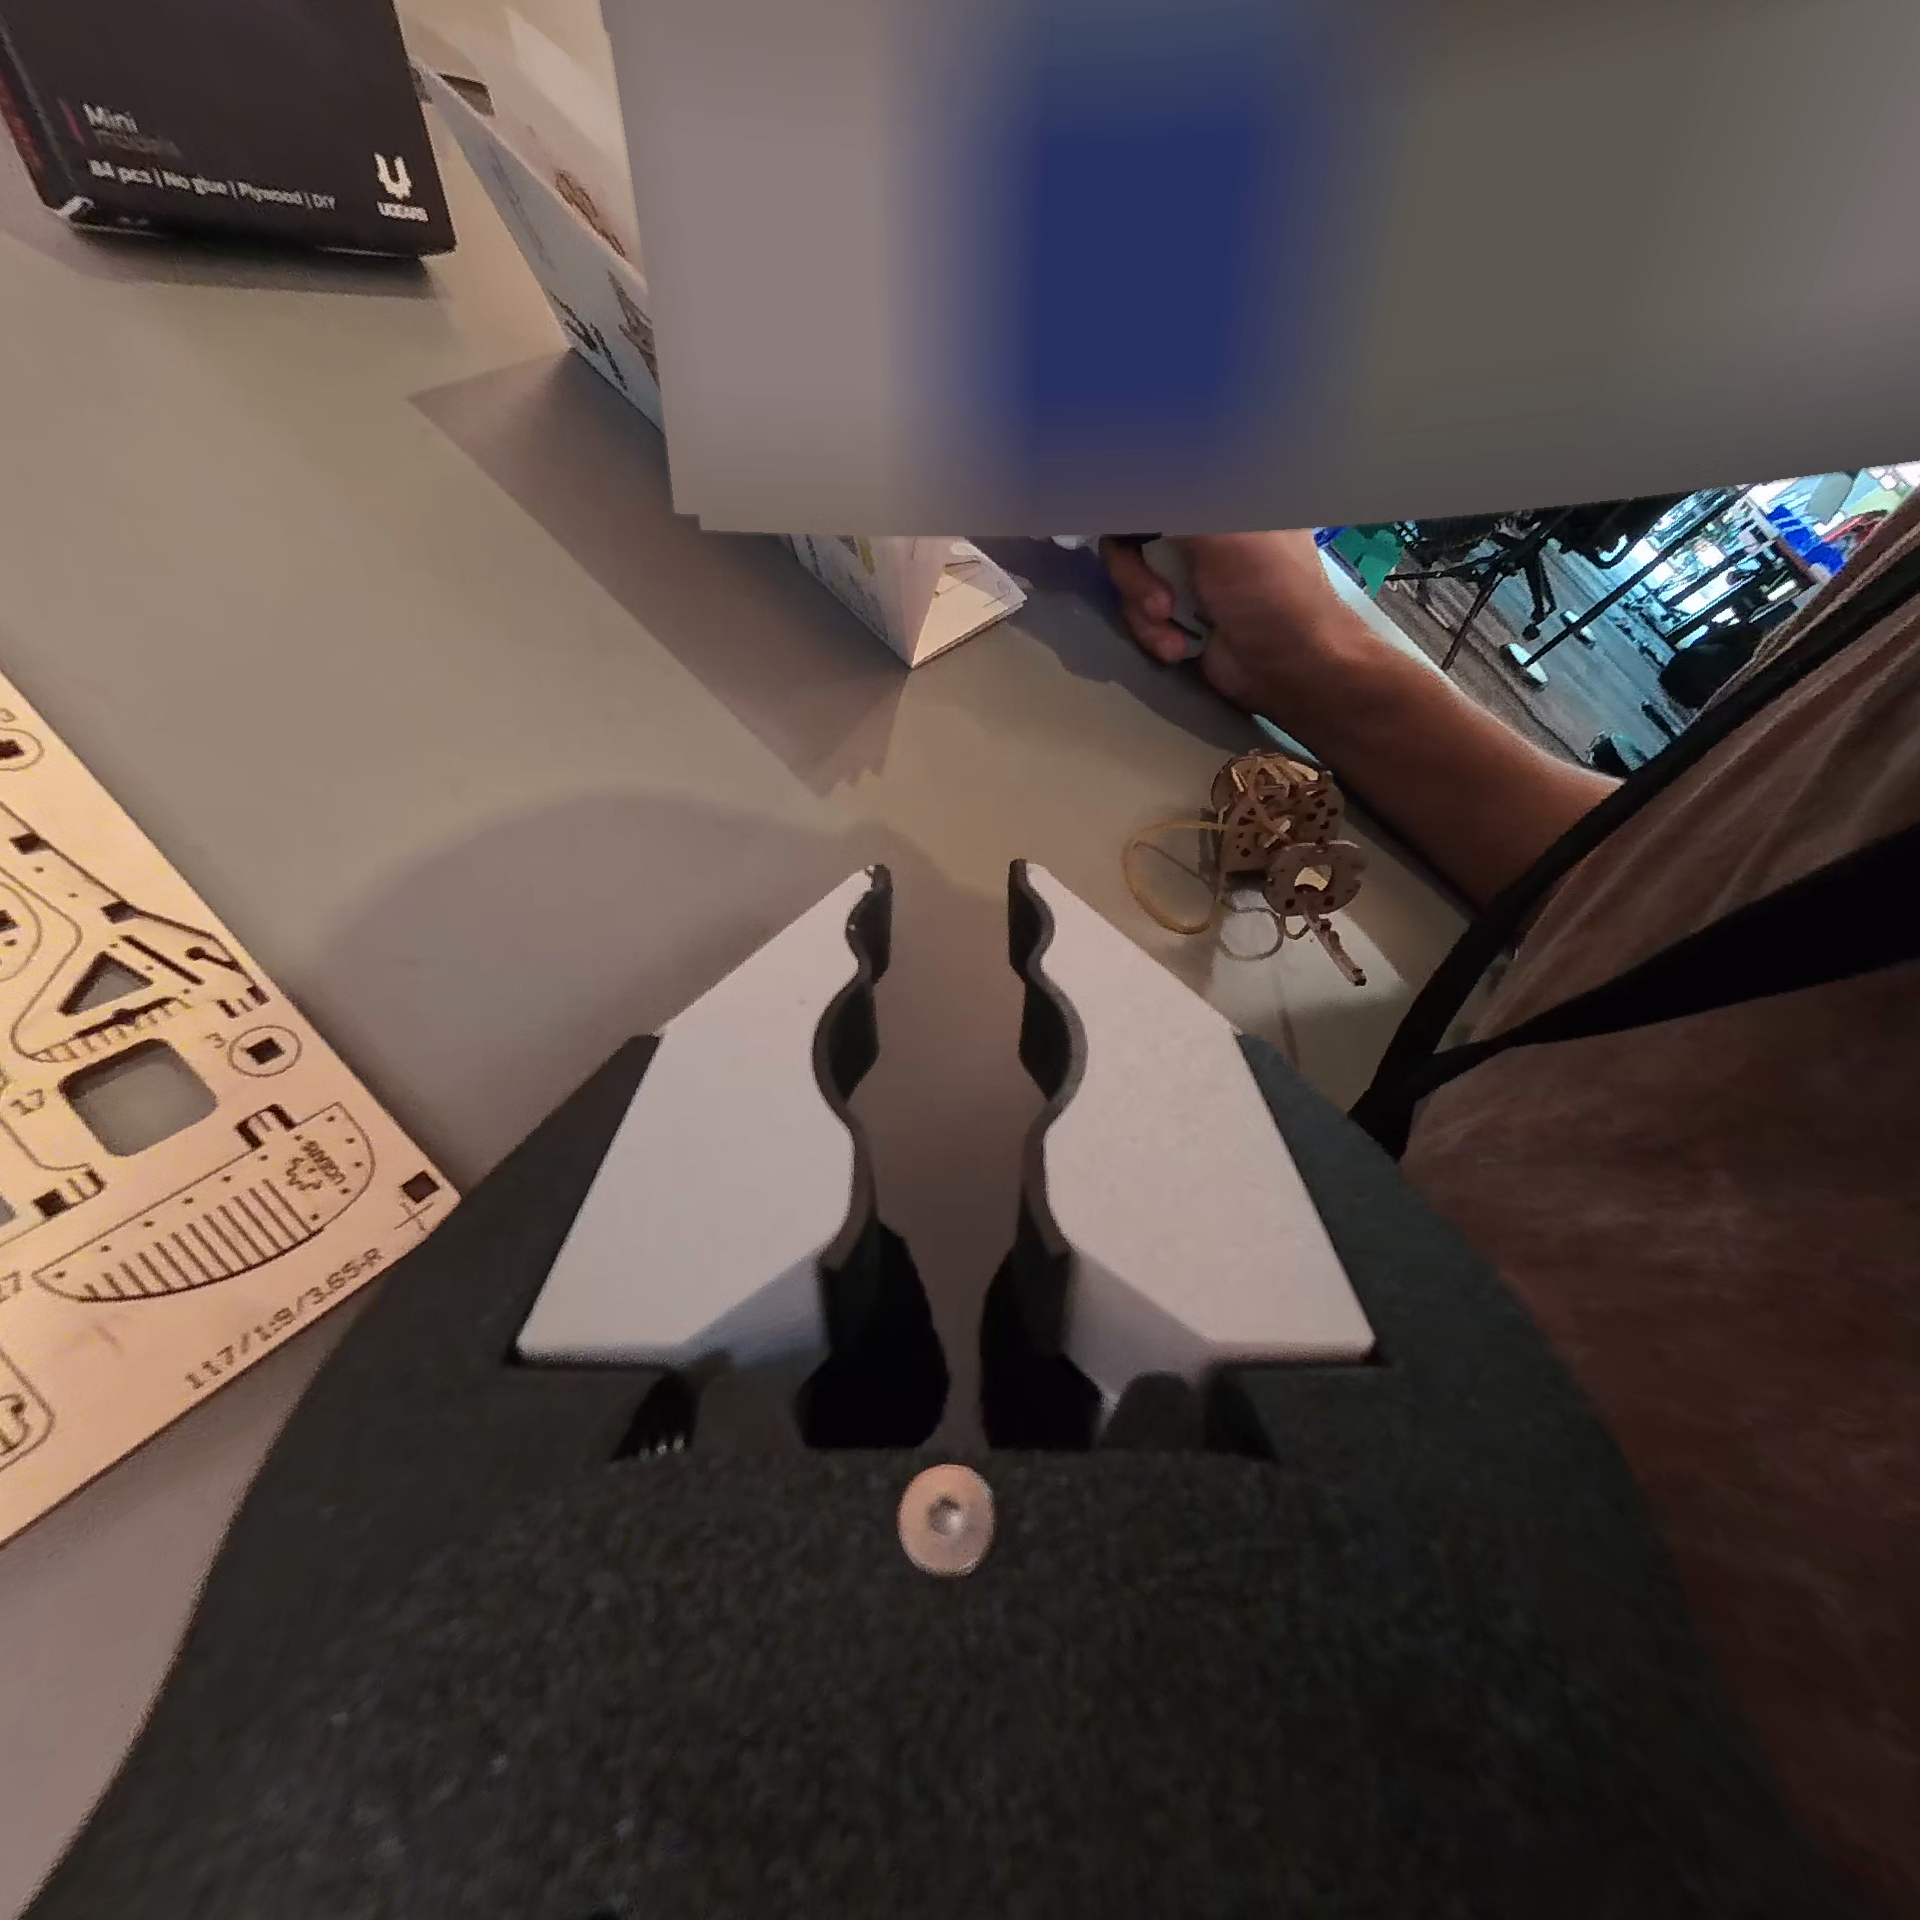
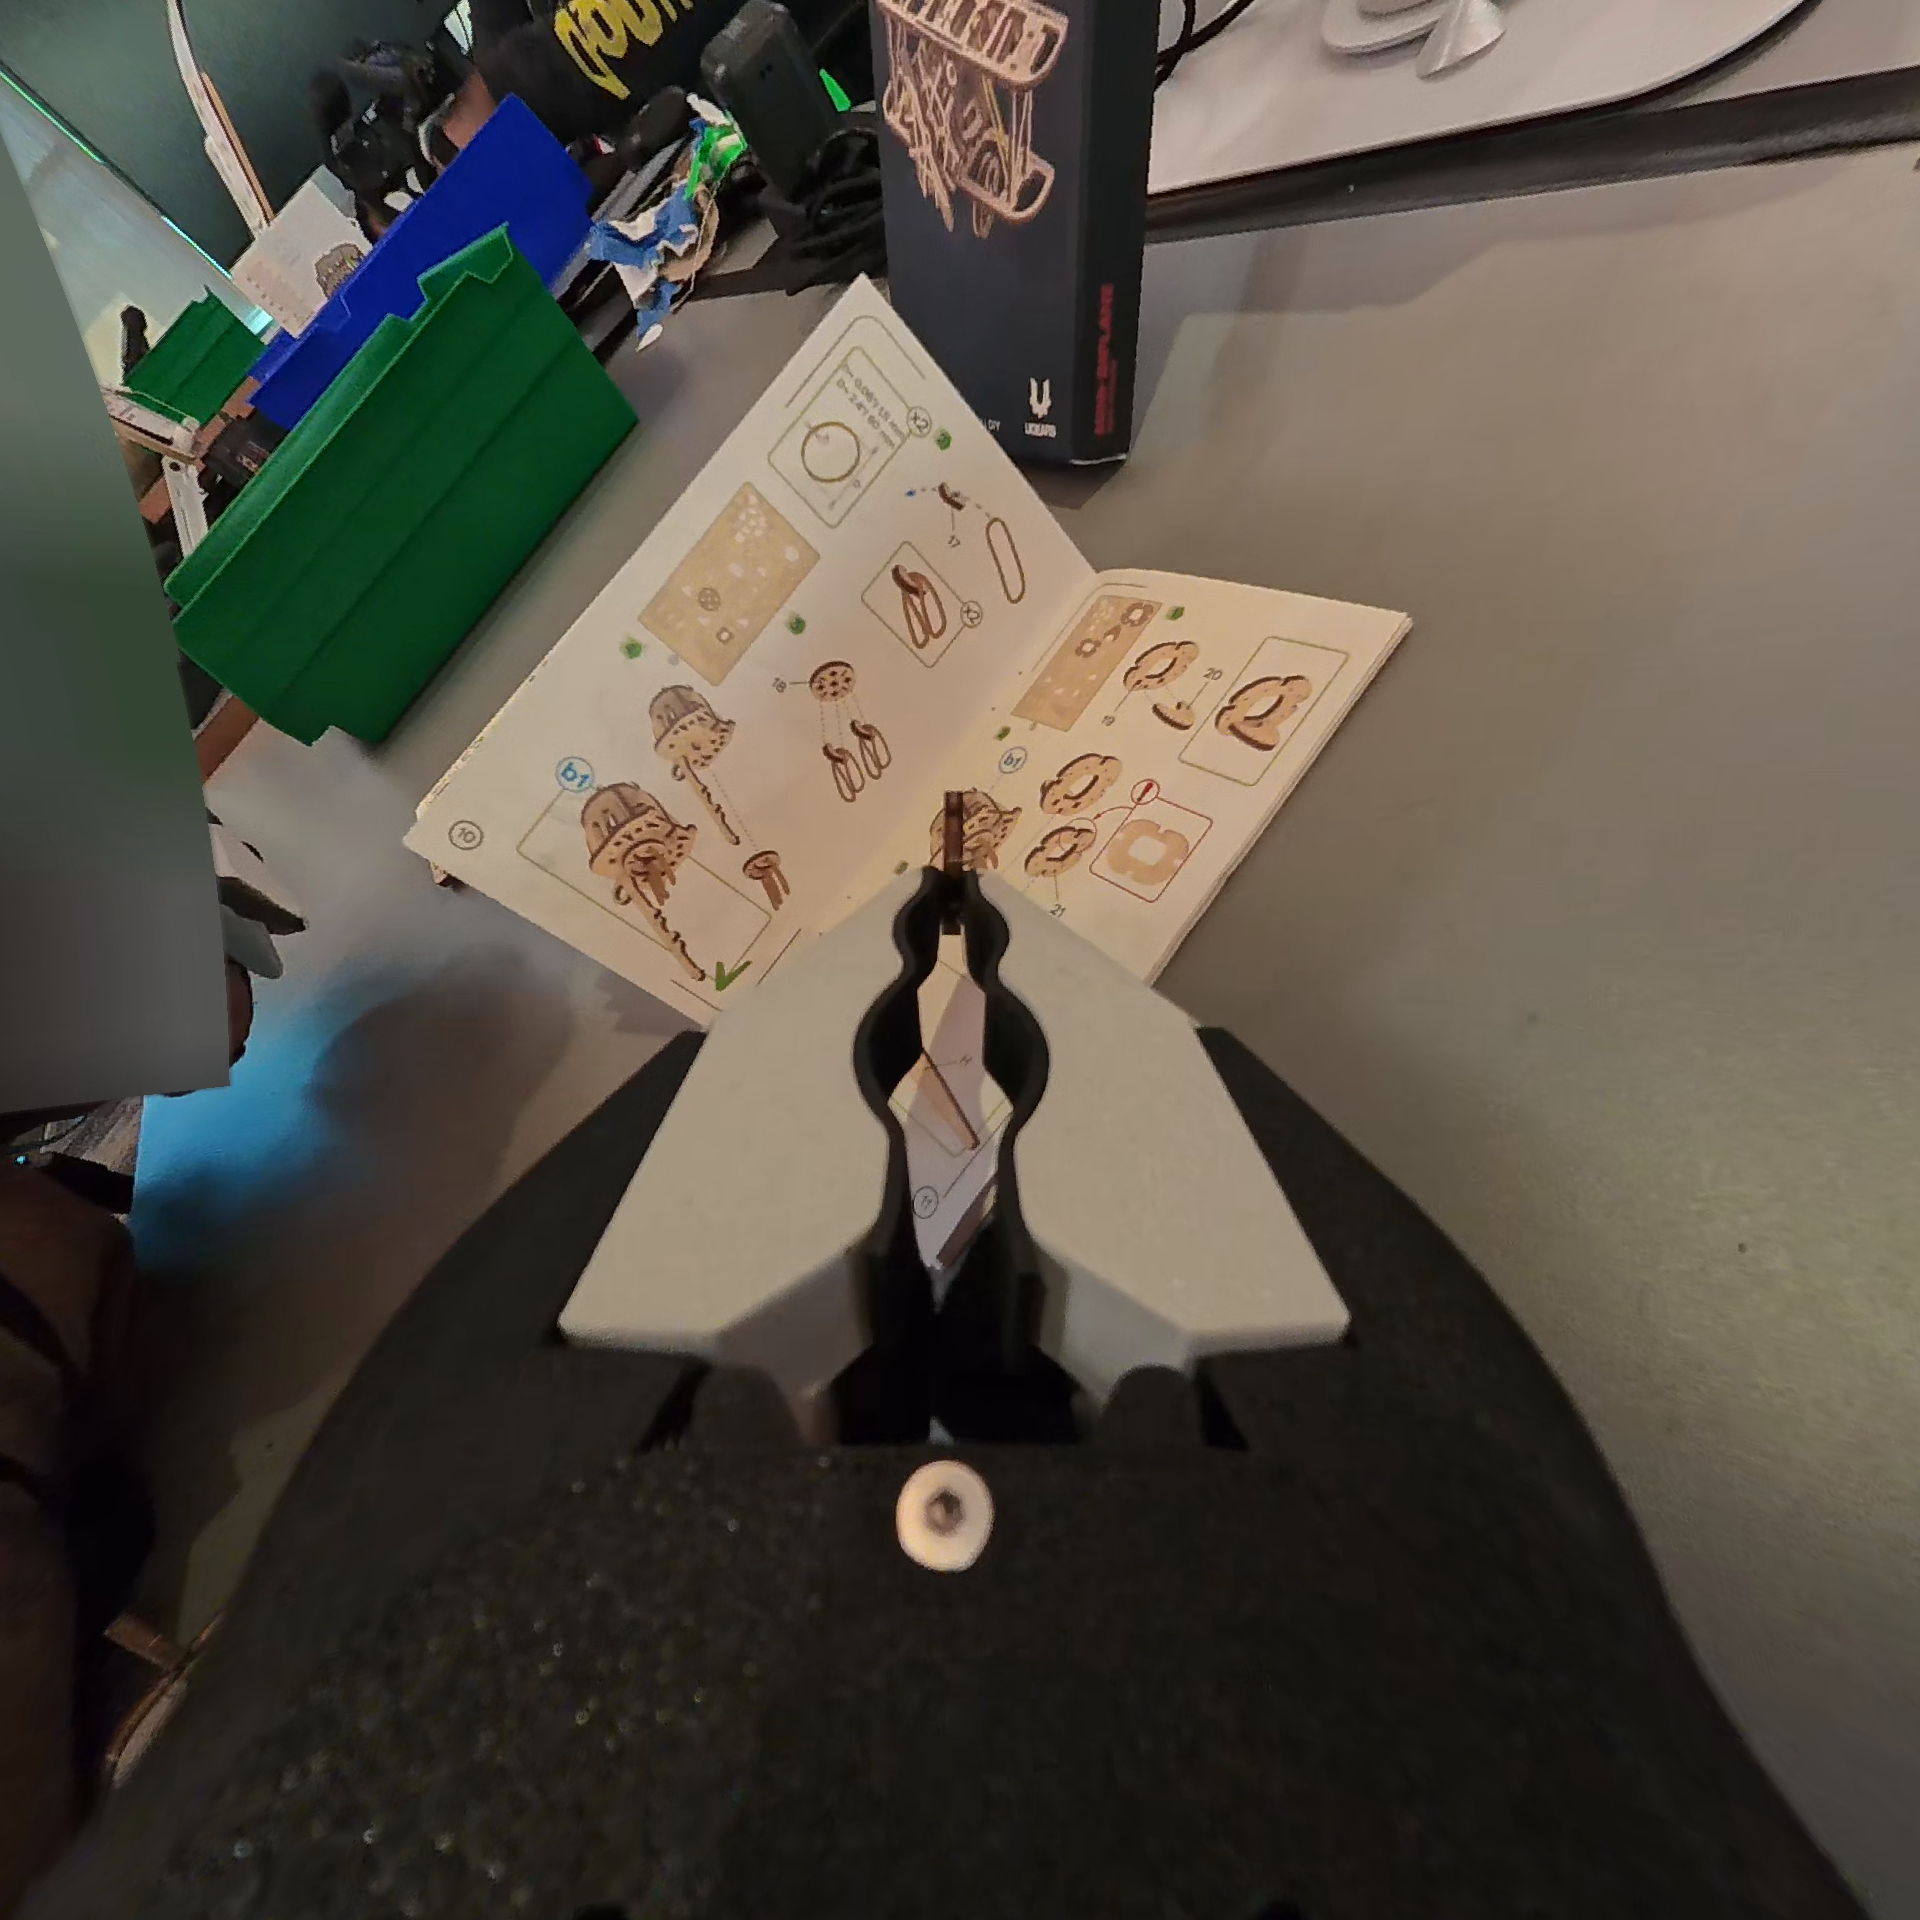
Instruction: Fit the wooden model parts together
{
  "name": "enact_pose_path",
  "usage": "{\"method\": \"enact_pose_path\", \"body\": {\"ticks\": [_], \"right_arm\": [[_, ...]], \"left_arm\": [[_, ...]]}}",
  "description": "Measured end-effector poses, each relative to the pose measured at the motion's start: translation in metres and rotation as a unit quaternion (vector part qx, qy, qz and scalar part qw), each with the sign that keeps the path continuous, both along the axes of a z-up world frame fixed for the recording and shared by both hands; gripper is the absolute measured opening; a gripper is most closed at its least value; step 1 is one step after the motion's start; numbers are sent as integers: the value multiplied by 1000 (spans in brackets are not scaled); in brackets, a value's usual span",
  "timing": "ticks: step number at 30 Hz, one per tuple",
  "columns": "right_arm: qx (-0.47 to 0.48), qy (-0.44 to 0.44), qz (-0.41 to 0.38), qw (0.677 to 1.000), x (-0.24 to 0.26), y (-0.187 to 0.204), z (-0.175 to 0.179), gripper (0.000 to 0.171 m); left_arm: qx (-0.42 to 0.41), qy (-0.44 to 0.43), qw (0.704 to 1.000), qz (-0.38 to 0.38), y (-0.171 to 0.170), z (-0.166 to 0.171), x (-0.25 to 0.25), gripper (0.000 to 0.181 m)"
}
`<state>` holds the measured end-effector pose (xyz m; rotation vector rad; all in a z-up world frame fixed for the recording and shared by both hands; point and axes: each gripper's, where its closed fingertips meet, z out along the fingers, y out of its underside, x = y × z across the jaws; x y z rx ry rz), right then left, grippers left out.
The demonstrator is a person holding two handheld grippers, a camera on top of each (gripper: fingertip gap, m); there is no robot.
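In the left wrist view my left gripper point(image 1: 951, 878) is open and empty, low over the grey table. A small wooden sub-assembly point(image 1: 1283, 842) with yellow rubber bands point(image 1: 1174, 883) lies on the table just ahead and to the right of its tips. A laser-cut plywood parts sheet point(image 1: 156, 1132) lies at the left. In the right wrist view my right gripper point(image 2: 954, 883) is shut on a small thin dark wooden piece point(image 2: 954, 836) that sticks up from its tips, held above the open instruction booklet point(image 2: 894, 665).
A dark model box point(image 1: 229, 114) stands at the back left in the left wrist view and upright behind the booklet in the right wrist view point(image 2: 1018, 229). Green point(image 2: 405, 540) and blue point(image 2: 436, 249) bins stand at the left. A person's forearm point(image 1: 1382, 707) rests at the right table edge. The grippers' ends are close to 25 cm from one another.
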<state>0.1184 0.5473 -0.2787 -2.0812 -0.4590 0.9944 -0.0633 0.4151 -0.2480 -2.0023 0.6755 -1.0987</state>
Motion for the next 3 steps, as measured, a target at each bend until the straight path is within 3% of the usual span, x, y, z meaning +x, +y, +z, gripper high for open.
{"method": "enact_pose_path", "body": {"ticks": [3], "right_arm": [[0, 1, -3, 1000, 1, 0, 0, 2]], "left_arm": [[9, 23, 1000, 2, 1, -5, -2, 21]]}}
